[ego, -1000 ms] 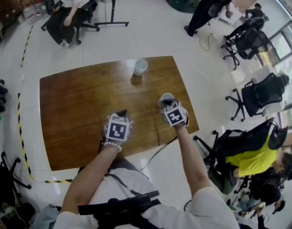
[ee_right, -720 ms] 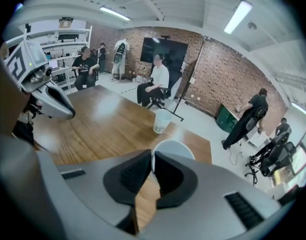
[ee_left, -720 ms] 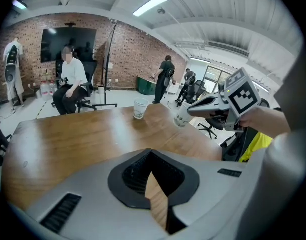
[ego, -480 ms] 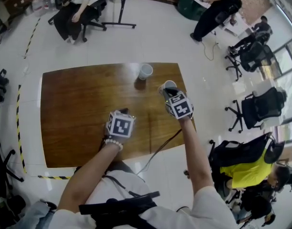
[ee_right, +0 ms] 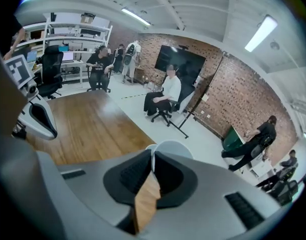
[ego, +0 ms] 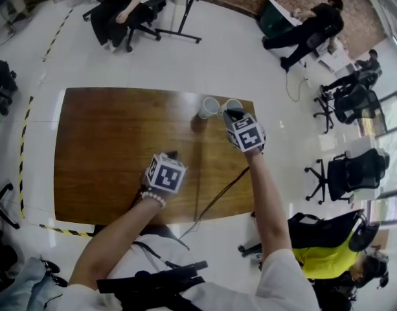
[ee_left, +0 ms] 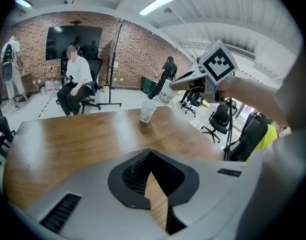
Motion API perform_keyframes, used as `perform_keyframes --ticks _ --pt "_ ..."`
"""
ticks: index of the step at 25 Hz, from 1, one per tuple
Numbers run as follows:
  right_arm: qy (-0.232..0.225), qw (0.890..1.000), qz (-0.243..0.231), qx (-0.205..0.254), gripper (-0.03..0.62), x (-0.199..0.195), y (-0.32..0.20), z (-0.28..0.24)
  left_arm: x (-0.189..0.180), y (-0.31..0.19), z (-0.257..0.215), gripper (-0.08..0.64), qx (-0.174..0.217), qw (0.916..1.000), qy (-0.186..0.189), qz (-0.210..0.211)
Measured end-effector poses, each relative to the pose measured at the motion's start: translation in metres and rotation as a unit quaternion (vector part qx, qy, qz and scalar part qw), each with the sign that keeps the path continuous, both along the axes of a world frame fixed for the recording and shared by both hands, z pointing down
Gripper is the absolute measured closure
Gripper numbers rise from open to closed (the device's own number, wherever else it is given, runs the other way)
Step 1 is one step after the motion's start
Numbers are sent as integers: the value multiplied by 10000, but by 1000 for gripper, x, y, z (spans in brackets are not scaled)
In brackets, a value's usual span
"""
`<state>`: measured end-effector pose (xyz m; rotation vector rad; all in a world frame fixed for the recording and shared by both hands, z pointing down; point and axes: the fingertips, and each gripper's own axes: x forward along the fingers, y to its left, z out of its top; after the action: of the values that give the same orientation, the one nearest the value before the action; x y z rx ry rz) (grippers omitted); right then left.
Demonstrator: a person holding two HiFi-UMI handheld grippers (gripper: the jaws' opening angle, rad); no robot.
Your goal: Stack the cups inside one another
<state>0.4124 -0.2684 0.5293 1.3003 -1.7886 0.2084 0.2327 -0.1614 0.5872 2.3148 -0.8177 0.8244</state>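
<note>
One white paper cup (ego: 208,107): upright on brown wooden bench (ego: 107,148).
Second such cup (ego: 234,103): rim pinched in my right gripper (ego: 230,113).
Left gripper (ego: 170,155): closed, empty.

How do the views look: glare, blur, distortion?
Head view: fisheye bends the table edges, faint sheen on the wood. Left gripper view: black corners, ceiling lamp blown out, standing cup crisp. Right gripper view: same vignette, held cup washed white, little detail.
</note>
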Motion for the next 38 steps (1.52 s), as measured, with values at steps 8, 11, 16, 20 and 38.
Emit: perform_keyframes --ticks 8,11,16,20,38 --pt "31 9994 -269 -201 563 -16 -49 20 -13 -5 3 560 -6 9999 -19 -131" --pt "41 9989 -322 -334 563 -20 -59 32 -18 -7 7 560 -57 9998 -25 -190" --pt "199 9976 -377 -552 563 -14 -64 50 -25 -8 14 560 -128 9994 -31 -307" --pt "217 9962 -461 -709 563 -16 -66 62 -29 -9 20 560 -196 9991 -44 -373" --pt "526 9900 -588 -1169 561 -10 -69 117 -43 -8 39 560 -380 9975 -127 -588"
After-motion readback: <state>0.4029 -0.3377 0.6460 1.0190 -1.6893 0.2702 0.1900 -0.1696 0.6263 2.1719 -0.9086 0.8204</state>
